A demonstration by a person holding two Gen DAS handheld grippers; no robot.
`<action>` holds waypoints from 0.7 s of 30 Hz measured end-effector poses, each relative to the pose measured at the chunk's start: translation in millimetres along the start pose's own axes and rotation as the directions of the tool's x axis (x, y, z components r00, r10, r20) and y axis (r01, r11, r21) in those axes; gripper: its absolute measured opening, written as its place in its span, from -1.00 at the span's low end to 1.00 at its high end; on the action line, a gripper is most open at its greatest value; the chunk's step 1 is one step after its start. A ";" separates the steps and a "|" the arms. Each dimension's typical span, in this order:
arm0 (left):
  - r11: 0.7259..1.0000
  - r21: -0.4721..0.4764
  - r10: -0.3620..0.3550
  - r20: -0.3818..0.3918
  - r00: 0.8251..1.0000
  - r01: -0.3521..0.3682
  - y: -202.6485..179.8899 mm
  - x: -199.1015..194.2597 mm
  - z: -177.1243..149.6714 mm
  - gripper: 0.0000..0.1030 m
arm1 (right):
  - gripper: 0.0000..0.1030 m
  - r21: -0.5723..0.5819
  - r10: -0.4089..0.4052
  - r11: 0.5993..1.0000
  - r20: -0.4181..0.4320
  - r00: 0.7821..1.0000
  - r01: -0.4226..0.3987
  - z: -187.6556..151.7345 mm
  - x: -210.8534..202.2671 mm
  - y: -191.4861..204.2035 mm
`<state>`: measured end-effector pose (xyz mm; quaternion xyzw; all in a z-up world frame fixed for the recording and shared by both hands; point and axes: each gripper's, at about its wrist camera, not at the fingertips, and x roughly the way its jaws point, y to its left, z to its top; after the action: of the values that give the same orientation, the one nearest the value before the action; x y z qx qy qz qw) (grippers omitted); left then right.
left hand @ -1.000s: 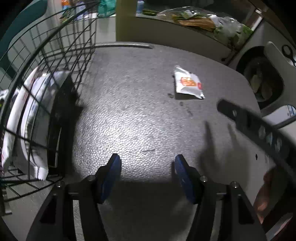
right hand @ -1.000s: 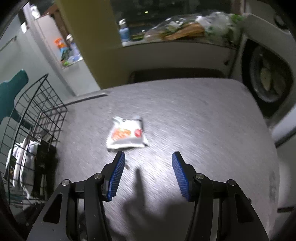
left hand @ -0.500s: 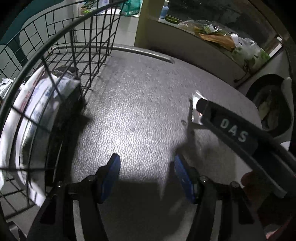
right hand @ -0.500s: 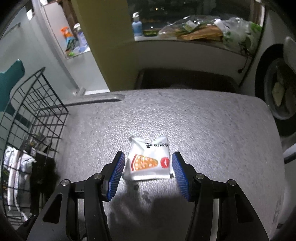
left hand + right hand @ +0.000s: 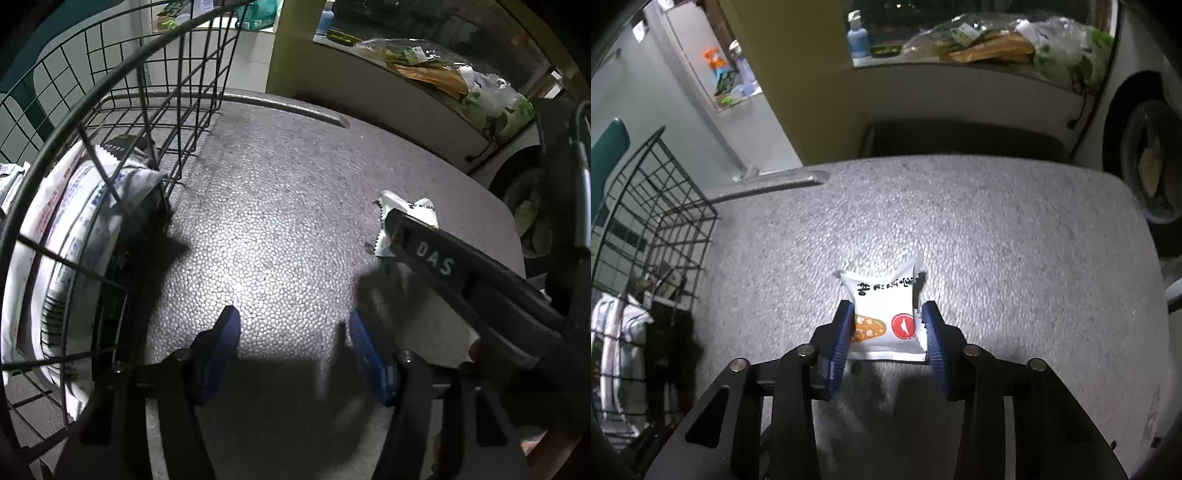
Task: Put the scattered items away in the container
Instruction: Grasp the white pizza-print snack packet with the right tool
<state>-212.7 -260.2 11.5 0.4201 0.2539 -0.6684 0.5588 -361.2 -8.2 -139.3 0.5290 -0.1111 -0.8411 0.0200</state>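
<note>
Right gripper (image 5: 886, 332): tilted steeply down at the grey pebbled table (image 5: 1015, 229). Its 2 blue pads have just been closing, and now they pinch the white snack packet (image 5: 882, 306) from both sides, edges crumpling up between them.

Snack packet: sits on the table, well apart from the wire basket (image 5: 661, 221), which stands at the table's left end. From the left wrist view the packet (image 5: 402, 206) peeks out from behind the right gripper's black finger.

Left gripper (image 5: 293, 343): also angled down, hanging over bare table just beside the basket (image 5: 155, 110). Pads (image 5: 227, 332) spread wide, nothing between them.

Basket contents: a few white bags (image 5: 74, 206) with blue print stand upright inside, plus a dark packet. Text there is too blurry to read.

Writing: "DAS" in white letters on the side of the right gripper's finger (image 5: 436, 258). The packet front has 1 line of black characters I can't make out, an orange oval picture and a red round logo.
</note>
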 end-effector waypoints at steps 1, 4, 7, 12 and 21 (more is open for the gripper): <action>1.000 0.003 -0.004 0.001 1.000 0.004 -0.6 0.1 -0.1 0.30 | -0.43 -0.002 -0.001 1.000 -0.001 1.000 0.001 -4.3 -3.0 -2.0; 1.000 0.015 -0.013 0.003 1.000 0.013 -1.3 -2.5 -4.5 0.30 | -0.52 0.003 -0.021 1.000 -0.001 1.000 0.021 -23.2 -15.9 -9.6; 0.999 0.042 -0.009 0.014 1.000 0.008 -2.9 -5.8 -9.7 0.30 | -0.58 0.026 -0.034 0.999 0.007 0.999 0.034 -45.1 -34.2 -21.7; 0.997 0.075 -0.019 0.001 1.000 0.019 -3.0 -10.0 -26.2 0.30 | -0.60 0.050 -0.042 0.998 0.018 0.999 0.041 -84.9 -70.7 -36.0; 0.976 0.218 -0.016 0.004 1.000 0.014 -8.5 -33.1 -71.6 0.31 | -0.60 0.029 0.026 0.999 -0.005 1.000 -0.026 -157.8 -110.1 -31.3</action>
<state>-200.2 -182.6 1.3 0.4748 0.1806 -0.6976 0.5052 -169.1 12.8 -113.9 0.5301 -0.1299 -0.8376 0.0237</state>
